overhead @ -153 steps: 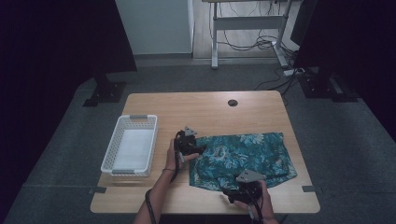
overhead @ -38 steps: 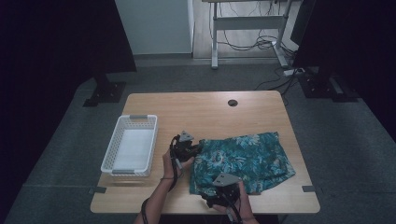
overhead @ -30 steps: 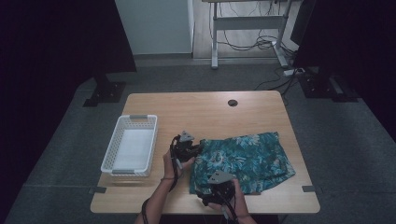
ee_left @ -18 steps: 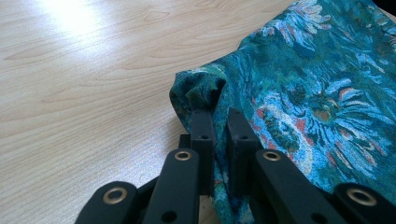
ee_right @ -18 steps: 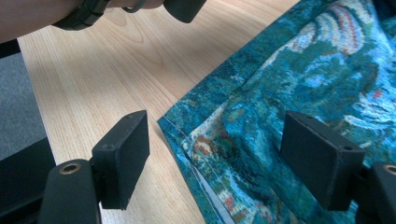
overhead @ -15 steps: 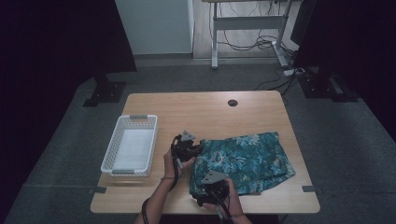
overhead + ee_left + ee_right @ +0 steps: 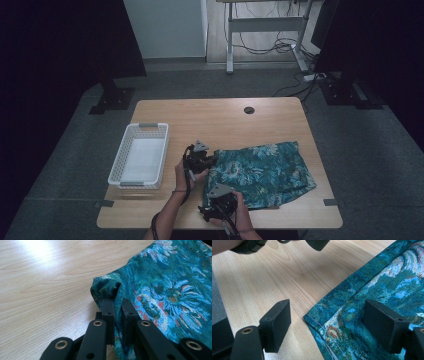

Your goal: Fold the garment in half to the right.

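One garment (image 7: 260, 172), one basket (image 7: 140, 159) and two grippers are on or over the desk (image 7: 220, 117), along with one small round hole (image 7: 249, 110) in the desktop.

The garment is a teal cloth with a flower print, lying spread on the desk to the right of the basket and well apart from it. Whether it is shorts or a folded shirt cannot be made out. In the left gripper view its far side runs off the frame, and in the right gripper view one hemmed corner (image 7: 312, 318) shows while the rest is cut off.

The left gripper (image 7: 199, 156) sits at the garment's upper left corner, between the basket and the cloth. Its fingers (image 7: 108, 315) are closed on a bunched fold of the garment (image 7: 110, 287), pinched between the two black pads.

The right gripper (image 7: 218, 202) is at the garment's lower left corner, nearer the desk's front edge than the basket is. Its fingers (image 7: 275, 323) stand wide apart with the hemmed corner lying flat on the desk between them, touched by neither pad. The person's hands cover much of both gripper bodies in the high view.

The basket is white, with slotted walls, and sits toward the desk's left edge. Its inside looks bare and pale.
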`<state>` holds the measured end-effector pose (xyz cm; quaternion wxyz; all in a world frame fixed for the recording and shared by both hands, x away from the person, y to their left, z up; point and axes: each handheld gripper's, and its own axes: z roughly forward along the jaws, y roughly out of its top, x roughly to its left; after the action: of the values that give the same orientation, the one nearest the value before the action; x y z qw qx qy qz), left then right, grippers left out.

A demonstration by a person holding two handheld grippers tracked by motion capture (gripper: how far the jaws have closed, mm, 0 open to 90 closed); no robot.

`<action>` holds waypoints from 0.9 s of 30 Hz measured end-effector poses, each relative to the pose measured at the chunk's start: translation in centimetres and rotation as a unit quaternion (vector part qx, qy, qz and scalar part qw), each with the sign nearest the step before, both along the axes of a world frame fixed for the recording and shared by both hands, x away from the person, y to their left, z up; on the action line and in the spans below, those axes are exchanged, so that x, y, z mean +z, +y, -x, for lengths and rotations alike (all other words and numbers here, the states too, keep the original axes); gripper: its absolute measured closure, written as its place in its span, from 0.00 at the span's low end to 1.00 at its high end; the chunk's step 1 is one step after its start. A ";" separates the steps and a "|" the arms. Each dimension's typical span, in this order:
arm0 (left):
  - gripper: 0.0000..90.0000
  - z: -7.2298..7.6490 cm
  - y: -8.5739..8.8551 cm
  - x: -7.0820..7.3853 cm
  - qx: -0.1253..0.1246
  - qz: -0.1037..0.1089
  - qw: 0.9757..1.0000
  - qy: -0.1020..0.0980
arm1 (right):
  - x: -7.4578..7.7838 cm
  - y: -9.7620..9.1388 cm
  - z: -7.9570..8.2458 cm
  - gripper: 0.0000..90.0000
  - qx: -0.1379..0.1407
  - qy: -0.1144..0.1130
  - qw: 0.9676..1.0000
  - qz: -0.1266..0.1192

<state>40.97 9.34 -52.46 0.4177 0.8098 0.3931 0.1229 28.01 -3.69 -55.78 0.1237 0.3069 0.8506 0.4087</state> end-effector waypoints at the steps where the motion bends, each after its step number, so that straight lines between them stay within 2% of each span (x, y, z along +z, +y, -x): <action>1: 0.92 0.0 0.0 0.0 -0.001 -0.001 1.000 0.000 | -0.1 0.0 0.0 0.24 -0.002 0.001 1.000 0.001; 6: 0.92 0.0 0.0 -0.1 0.001 0.000 1.000 0.000 | -0.3 0.3 0.0 0.26 -0.015 -0.002 1.000 0.008; 10: 0.92 0.0 0.1 -0.2 0.002 -0.001 1.000 0.001 | -0.3 0.6 0.2 0.33 -0.035 -0.014 0.999 0.021; 16: 0.92 0.1 0.1 -0.1 0.002 -0.002 1.000 -0.001 | -0.1 -0.1 -0.1 0.60 -0.062 -0.017 0.998 0.020; 22: 0.92 0.2 0.2 -0.1 0.002 0.003 1.000 -0.002 | -0.1 -0.6 -0.4 0.82 -0.079 -0.023 0.996 0.019; 27: 0.92 0.2 0.2 -0.2 0.003 0.004 1.000 -0.001 | 0.0 -1.0 -0.6 0.91 -0.078 -0.018 0.997 0.020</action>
<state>40.72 9.50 -52.67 0.4210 0.8068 0.3956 0.1234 28.66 -4.74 -55.78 0.1767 0.3618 0.8297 0.3867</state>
